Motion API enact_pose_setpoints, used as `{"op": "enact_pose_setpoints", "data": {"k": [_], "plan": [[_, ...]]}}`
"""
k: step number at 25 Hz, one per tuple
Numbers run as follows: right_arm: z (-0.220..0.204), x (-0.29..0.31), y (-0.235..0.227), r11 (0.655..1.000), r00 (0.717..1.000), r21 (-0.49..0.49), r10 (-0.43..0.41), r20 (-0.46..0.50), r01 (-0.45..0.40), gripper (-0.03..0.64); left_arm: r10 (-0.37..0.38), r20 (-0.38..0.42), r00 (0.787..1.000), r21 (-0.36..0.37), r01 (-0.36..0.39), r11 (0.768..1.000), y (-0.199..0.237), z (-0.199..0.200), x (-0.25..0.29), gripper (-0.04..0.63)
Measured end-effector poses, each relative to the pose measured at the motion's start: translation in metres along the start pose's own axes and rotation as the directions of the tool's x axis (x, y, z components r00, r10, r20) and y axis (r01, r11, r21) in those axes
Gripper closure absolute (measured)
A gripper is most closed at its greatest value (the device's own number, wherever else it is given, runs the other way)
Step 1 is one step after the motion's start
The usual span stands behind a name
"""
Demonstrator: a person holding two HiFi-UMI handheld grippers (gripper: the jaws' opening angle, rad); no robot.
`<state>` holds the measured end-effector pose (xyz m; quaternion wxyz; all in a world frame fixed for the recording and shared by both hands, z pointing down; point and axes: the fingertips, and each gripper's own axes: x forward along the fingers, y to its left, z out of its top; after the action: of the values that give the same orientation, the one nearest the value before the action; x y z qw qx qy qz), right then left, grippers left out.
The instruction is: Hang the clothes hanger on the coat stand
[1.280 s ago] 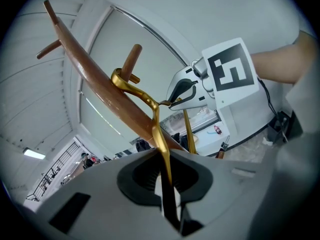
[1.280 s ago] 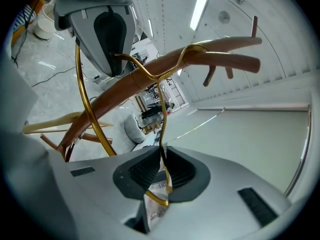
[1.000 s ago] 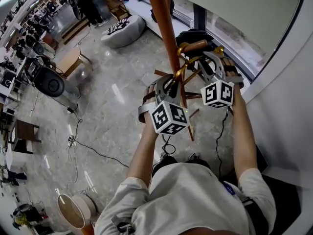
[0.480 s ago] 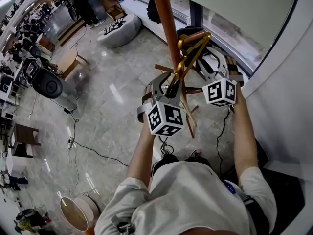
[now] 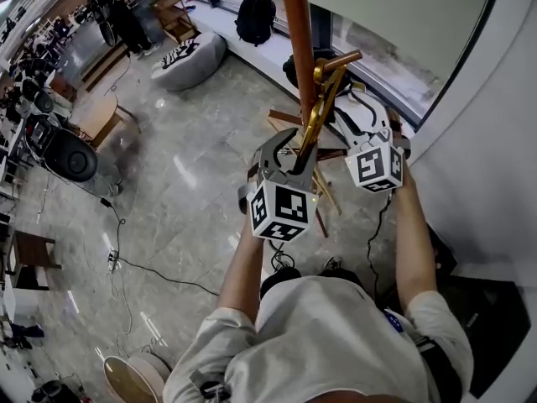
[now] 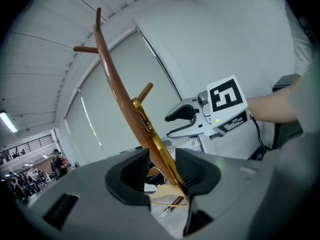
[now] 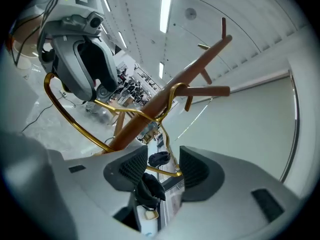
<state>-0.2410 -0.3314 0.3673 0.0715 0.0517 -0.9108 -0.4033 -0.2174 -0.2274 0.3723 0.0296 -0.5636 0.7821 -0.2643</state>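
Right now the gold hanger (image 5: 315, 120) is up at the coat stand (image 5: 299, 49). Its hook end sits at the pole where a short peg (image 5: 342, 59) branches off. The rest of the wire slants down from there on the person's side of the pole. In the right gripper view the hook curls round the pole just under that peg; can't tell if it bears weight there.

The left gripper (image 5: 292, 148) is tight beside the pole, just below the hook, w/ its marker cube toward the person. Jaws are apart w/ a clear gap btwn the pads. The hanger's gold bar runs thru that gap, lying against one pad (image 6: 192, 166) & clear of the other, so not pinched.

The right gripper (image 5: 351, 107) is on the other side of the pole, a bit further out from it, beside the peg. Jaws are apart here too. A bent bit of hanger wire crosses the gap low down, close to one pad, w/ nothing clamped on it.

Both forearms reach up toward the pole from the person's pale shirt (image 5: 327, 342).

Bg, all relative to the pole:
- The stand's wooden legs (image 5: 284, 121) spread at the pole's foot on the marble floor (image 5: 193, 191).
- A black backpack (image 5: 256, 17) lies beyond the pole, slightly left.
- A zebra-print pouf (image 5: 186, 53) is further left.
- A thin cable (image 5: 159, 267) trails over the floor well left of the pole.
- A window (image 5: 377, 49) is close on the right.
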Motion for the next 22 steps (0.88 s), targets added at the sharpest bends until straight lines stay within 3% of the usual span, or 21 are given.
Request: {"op": "enact_pose_setpoints", "data": {"k": [4, 9, 17, 22], "plan": [[0.016, -0.011, 0.015, 0.997, 1.0, 0.073, -0.028, -0.008, 0.028, 0.436, -0.06, 0.083, 0.995, -0.061, 0.065, 0.996, 0.002, 0.001, -0.016, 0.44], [0.021, -0.034, 0.017, 0.967, 0.993, 0.226, -0.112, -0.022, 0.114, 0.436, -0.167, 0.2, 0.965, -0.129, 0.195, 0.972, -0.001, 0.005, -0.025, 0.44], [0.034, -0.086, 0.012, 0.841, 0.946, 0.437, -0.306, -0.104, 0.32, 0.474, -0.192, 0.342, 0.92, -0.179, 0.264, 0.948, 0.019, -0.007, -0.051, 0.44], [0.046, -0.13, 0.015, 0.747, 0.89, 0.49, -0.425, -0.167, 0.449, 0.565, -0.178, 0.406, 0.896, -0.239, 0.292, 0.926, 0.025, -0.022, -0.063, 0.442]]}}
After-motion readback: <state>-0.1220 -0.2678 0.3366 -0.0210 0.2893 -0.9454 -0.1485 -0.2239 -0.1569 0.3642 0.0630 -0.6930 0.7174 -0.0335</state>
